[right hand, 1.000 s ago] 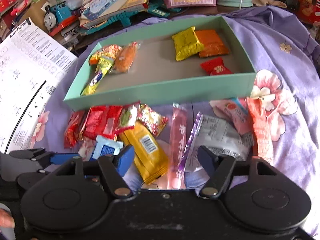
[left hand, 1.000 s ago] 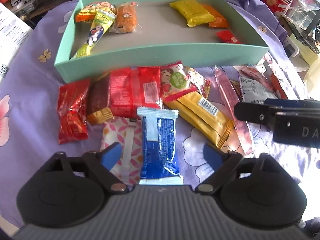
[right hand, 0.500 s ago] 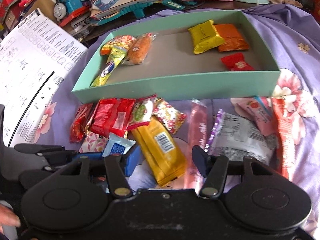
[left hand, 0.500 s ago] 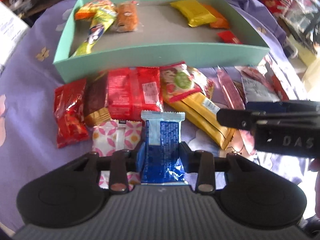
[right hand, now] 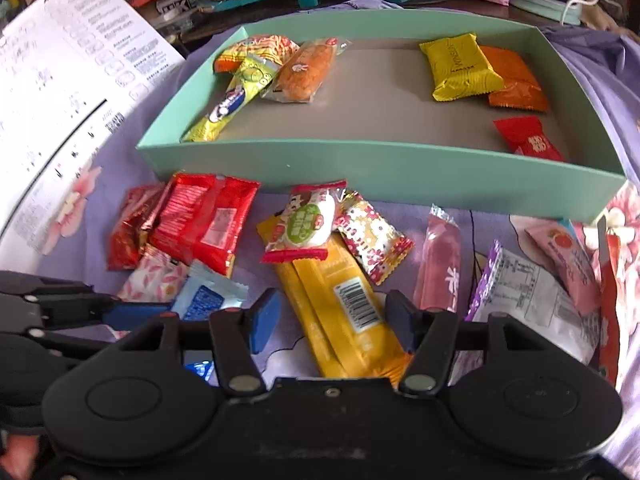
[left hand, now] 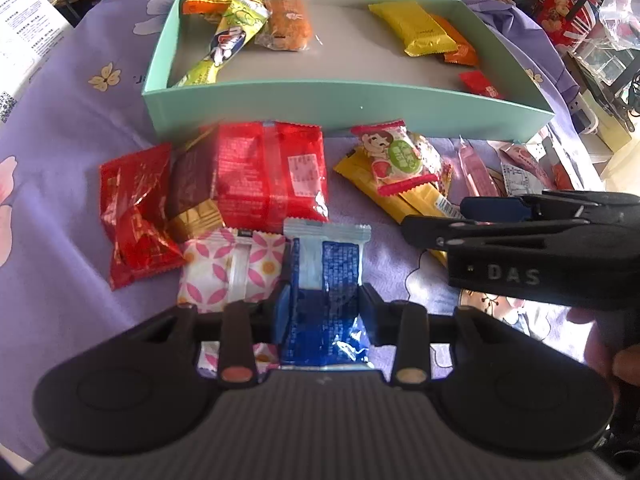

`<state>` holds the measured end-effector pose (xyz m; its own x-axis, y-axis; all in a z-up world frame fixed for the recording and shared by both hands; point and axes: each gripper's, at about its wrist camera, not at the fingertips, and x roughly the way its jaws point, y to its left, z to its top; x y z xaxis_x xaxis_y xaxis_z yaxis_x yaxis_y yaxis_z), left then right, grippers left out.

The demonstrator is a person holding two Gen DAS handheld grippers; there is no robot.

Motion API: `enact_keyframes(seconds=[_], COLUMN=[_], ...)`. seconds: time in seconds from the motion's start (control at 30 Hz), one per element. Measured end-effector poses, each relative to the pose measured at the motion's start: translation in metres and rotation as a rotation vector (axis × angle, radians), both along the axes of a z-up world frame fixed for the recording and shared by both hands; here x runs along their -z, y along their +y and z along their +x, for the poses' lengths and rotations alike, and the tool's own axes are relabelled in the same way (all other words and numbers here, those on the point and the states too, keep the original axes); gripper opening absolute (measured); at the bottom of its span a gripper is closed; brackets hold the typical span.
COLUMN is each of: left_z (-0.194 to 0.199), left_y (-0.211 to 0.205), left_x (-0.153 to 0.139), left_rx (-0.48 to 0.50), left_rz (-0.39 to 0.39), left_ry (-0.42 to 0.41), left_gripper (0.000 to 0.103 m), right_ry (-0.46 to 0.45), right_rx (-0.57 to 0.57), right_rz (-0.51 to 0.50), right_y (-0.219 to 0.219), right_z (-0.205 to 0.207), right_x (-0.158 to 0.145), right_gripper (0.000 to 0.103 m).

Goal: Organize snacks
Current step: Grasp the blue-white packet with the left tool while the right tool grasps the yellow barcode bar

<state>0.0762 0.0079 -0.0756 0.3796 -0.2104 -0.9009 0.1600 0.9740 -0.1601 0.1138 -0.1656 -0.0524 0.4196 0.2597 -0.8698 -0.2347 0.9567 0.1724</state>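
1. On the purple floral cloth [left hand: 60,208], at the far left of the loose pile, lies a crinkled red packet [left hand: 134,210], with a brown and gold packet [left hand: 192,196] and a large red packet [left hand: 270,176] beside it.
2. Below those, a pink-patterned white packet [left hand: 230,266] touches the blue and white packet [left hand: 326,280].
3. Left gripper [left hand: 325,312] is clamped on the blue and white packet, its blue pads pressed against both long edges.
4. Behind the pile stands the mint green box [left hand: 340,104], holding 6 snacks: 3 at its left end, 3 at its right.
5. Further right, a long yellow bar [right hand: 340,304] lies on the cloth under a strawberry-print packet [right hand: 306,222].
6. Right gripper [right hand: 332,320] hangs above the yellow bar's near end with its fingers spread to either side, gripping nothing.
7. Rightmost are a pink stick [right hand: 438,264] and a white label-printed packet [right hand: 532,304].
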Motion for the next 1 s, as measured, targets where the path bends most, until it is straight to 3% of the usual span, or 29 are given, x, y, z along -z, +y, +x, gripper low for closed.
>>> enact_keyframes(seconds=[0.13,0.27,0.37,0.63,1.0], left_z=[0.001,0.001,0.001,-0.004,-0.012], left_y=[-0.001,-0.003,-0.005,-0.005,-0.012], left_x=[0.000,0.000,0.001,-0.004,-0.024], left_rx=[0.005,0.008,0.015,0.019,0.040], left_rz=[0.006,0.011,0.027,0.020,-0.001], left_ry=[-0.001,-0.005,-0.012,-0.017,-0.059], left_gripper=[0.037,0.038,0.037,0.036,0.036], right_ry=[-0.064,-0.059,-0.043,0.053,0.020], right_rx=[-0.046,-0.055,-0.038,0.061,0.078], right_rz=[-0.077,-0.089,-0.078,0.073,0.080], right_y=[0.010,0.011,0.009,-0.023,-0.037], right_z=[-0.006,-0.008,-0.013,-0.024,-0.043], right_x=[0.004,0.001,-0.002,-0.010,-0.028], right_gripper=[0.058,0.042,0.038,0.037,0.035])
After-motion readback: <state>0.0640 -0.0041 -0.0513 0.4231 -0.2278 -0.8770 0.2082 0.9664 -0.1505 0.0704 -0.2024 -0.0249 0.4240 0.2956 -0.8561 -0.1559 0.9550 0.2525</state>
